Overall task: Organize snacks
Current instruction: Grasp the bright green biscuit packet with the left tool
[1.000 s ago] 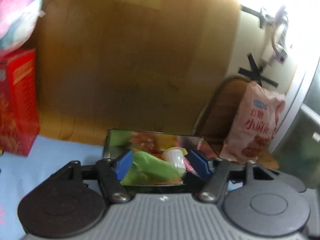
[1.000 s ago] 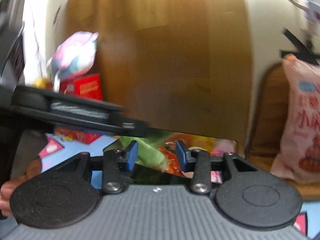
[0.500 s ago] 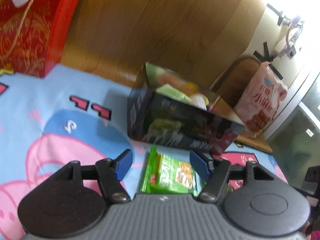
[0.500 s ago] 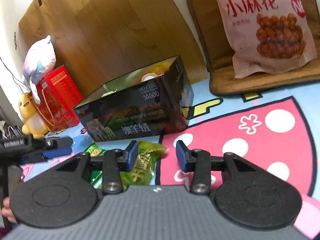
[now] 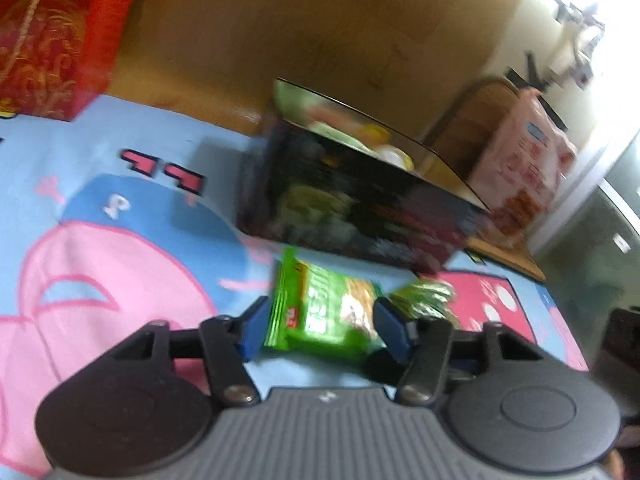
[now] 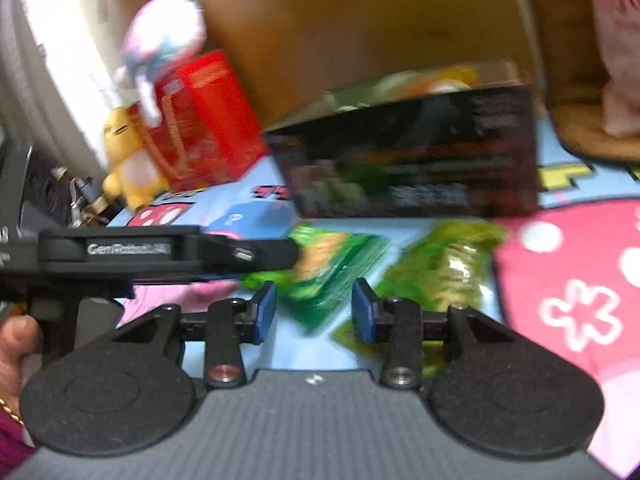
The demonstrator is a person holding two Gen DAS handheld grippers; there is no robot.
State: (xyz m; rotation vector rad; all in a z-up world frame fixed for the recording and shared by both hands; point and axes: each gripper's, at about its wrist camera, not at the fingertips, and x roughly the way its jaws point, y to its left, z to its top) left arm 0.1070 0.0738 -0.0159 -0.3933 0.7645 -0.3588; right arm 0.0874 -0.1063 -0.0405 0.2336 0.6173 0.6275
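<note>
A dark open-topped box (image 5: pixel 360 204) holding several snacks stands on the cartoon mat (image 5: pixel 120 240); it also shows in the right wrist view (image 6: pixel 416 160). A flat green snack packet (image 5: pixel 324 312) lies in front of the box, between the open fingers of my left gripper (image 5: pixel 320 330), which is low over it. A second, crinkled green packet (image 5: pixel 424 296) lies to its right. In the right wrist view the flat packet (image 6: pixel 336 268) lies beyond my open right gripper (image 6: pixel 314 312), with the crinkled packet (image 6: pixel 444 268) just right of it. The left gripper's body (image 6: pixel 160 252) crosses that view's left side.
A red gift box (image 6: pixel 200 120) with a plush toy (image 6: pixel 164 36) on top and a yellow plush (image 6: pixel 128 152) stand at the mat's left. A pink snack bag (image 5: pixel 528 172) leans on a brown cushion (image 6: pixel 592 132) at the right. A wooden board (image 5: pixel 300 20) stands behind.
Both grippers have dropped lower and closer to the two green packets on the mat. The left gripper now straddles the flat green packet. The right gripper has swung left and opened wider.
</note>
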